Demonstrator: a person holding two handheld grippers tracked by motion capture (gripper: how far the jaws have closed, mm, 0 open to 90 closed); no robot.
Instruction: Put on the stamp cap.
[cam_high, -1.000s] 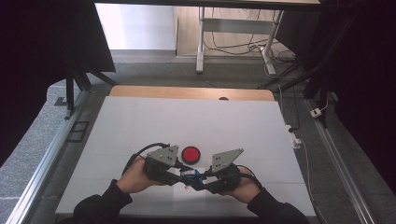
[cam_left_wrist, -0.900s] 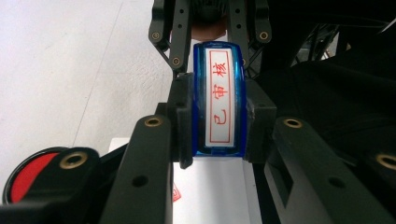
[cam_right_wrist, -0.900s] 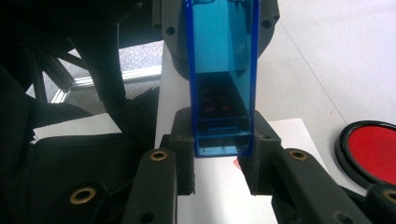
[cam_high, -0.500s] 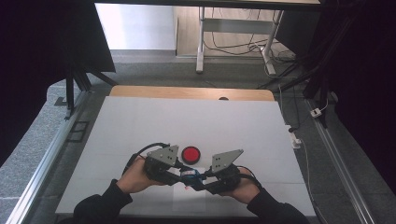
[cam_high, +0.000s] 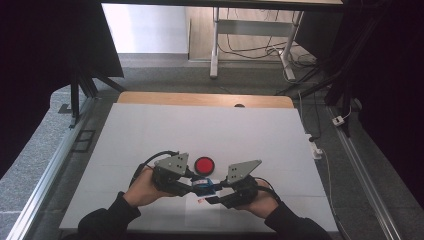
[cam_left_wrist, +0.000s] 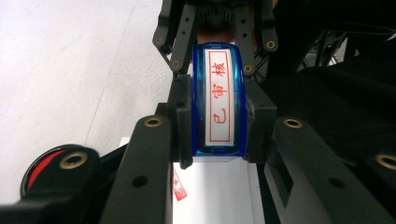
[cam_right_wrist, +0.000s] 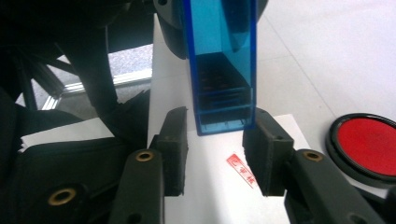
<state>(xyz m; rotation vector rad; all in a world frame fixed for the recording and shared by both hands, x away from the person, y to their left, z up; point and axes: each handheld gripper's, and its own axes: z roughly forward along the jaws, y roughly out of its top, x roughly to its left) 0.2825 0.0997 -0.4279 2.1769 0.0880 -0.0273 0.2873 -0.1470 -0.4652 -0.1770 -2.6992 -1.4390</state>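
Near the front edge of the white table (cam_high: 150, 130), at about six o'clock in the high view, a person's two hands meet, each holding a black two-jaw gripper.

Left of centre, at about seven o'clock, the left gripper (cam_high: 186, 184) points toward the middle. Its jaws are pressed together on a blue stamp (cam_high: 202, 186), which sits between the two grippers. In the left gripper view the stamp (cam_left_wrist: 218, 100) stands at twelve o'clock between the black pads (cam_left_wrist: 181, 119), which press on both its long sides. Its top bears a white label with red characters inside a red frame.

Just beyond the stamp, toward twelve o'clock in the high view, a round red ink pad (cam_high: 204, 164) in a black case lies on the table, close to the grippers but apart from them. Beneath the stamp lies a white sheet of paper (cam_high: 210, 212) carrying a small red stamped mark (cam_high: 200, 201). In the right gripper view that mark (cam_right_wrist: 242, 170) lies on the paper (cam_right_wrist: 210, 196) at about six o'clock from the stamp's lower end.

Right of centre, at about five o'clock, the right gripper (cam_high: 216, 194) faces the left one. Its jaws have just been opening. In the right gripper view they stand spread on either side of the transparent blue stamp body (cam_right_wrist: 220, 65), with a gap on each side, so the pads (cam_right_wrist: 173, 149) do not press on it. The ink pad (cam_right_wrist: 366, 144) shows at three o'clock there.
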